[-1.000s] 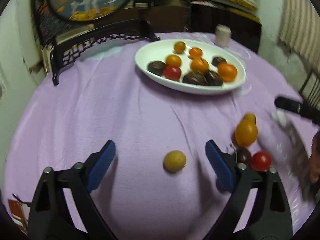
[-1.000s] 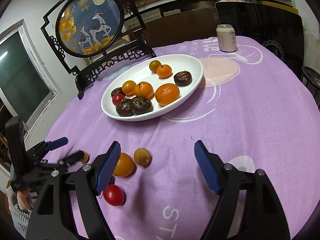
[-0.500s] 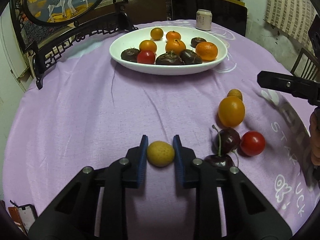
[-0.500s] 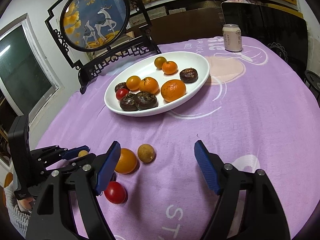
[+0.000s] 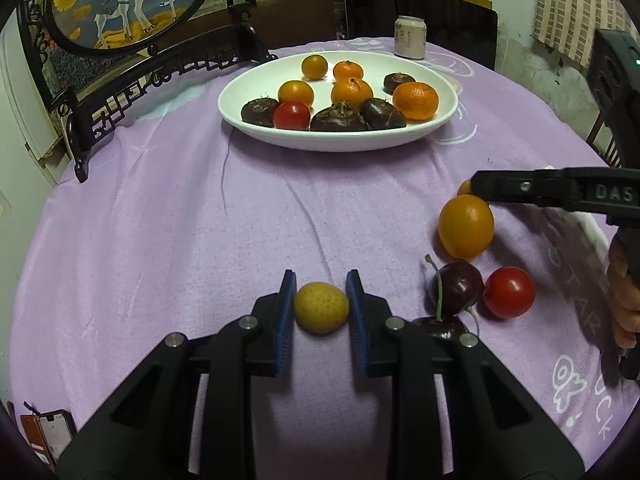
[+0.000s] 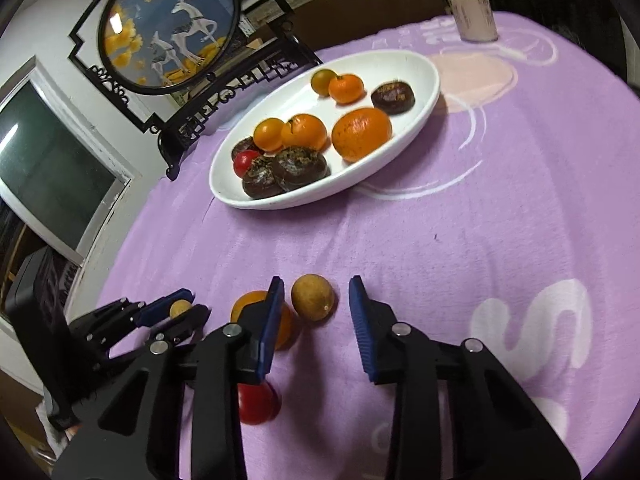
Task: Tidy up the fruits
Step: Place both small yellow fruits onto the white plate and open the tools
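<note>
Clamping yellow fruit [image 5: 321, 307]: left claw [image 5: 321, 300]. Right claw [image 6: 313, 304] part-open around brown fruit [image 6: 312, 297], pads not touching.

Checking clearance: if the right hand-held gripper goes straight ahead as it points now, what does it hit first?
The small tan fruit, which sits between the open fingers of the right hand-held gripper, nearer the left one. Beyond it lies bare cloth, then probably the plate; depth is unclear.
</note>
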Demonstrator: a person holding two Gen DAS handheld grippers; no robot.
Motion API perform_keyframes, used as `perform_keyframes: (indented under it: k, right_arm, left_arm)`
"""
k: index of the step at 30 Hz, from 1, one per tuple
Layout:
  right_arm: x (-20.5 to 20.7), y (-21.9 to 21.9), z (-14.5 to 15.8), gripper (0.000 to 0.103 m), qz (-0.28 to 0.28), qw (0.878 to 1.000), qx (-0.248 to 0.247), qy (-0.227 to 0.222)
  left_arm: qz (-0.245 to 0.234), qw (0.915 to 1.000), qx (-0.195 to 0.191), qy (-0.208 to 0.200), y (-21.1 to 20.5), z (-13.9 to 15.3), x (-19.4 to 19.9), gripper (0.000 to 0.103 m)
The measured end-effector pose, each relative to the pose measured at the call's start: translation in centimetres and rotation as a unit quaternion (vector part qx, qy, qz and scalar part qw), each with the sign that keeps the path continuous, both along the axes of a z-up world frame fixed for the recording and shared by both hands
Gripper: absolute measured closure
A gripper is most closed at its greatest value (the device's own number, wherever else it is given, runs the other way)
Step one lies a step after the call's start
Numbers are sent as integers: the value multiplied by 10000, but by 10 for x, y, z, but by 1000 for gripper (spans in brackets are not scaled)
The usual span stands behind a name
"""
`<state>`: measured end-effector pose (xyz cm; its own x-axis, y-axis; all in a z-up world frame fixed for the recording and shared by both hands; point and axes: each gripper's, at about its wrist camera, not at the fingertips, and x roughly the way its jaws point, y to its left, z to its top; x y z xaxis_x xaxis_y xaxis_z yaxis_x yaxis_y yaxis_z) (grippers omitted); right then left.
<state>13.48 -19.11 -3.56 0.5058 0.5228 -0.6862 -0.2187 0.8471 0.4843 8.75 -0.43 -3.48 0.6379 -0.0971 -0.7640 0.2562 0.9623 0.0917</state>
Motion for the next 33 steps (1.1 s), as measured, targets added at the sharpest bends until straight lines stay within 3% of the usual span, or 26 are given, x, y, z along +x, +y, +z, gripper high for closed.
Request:
perform_keyframes:
  k: [2, 5, 7, 10, 15, 24, 31, 33]
  right_arm:
    - [0, 7, -1, 79, 21, 10000, -49, -39]
    - [-4, 16, 2, 80, 68, 9991, -351, -237]
    - [-6, 12, 3, 80, 67, 9994, -277, -191]
    - [-14, 3, 13, 80, -84, 9976, -472, -498]
    - [-21, -14, 30, 80, -292, 9956, -355, -813]
    - [18, -17, 64, 80, -465, 9921, -382, -1098]
    - [70, 12, 57, 79, -232, 9956, -268, -873]
    - [77, 15, 52, 76, -255, 9963, -198, -802]
  left_arm:
    - [0, 10000, -2, 3, 0, 0, 0, 77]
    - [1, 10000, 2, -7, 0, 0, 0, 77]
    - [3, 10000, -18, -4, 0, 0, 0, 77]
    - [26, 9999, -92, -79, 2, 4, -2, 77]
    - [107, 9989, -358, -299, 9, 22, 0, 77]
    - [230, 9969, -536, -521, -4, 66, 69, 77]
    - [492, 9938, -899, -427, -6, 59, 124, 77]
    - [499, 9934, -962, -390, -5, 55, 130, 63]
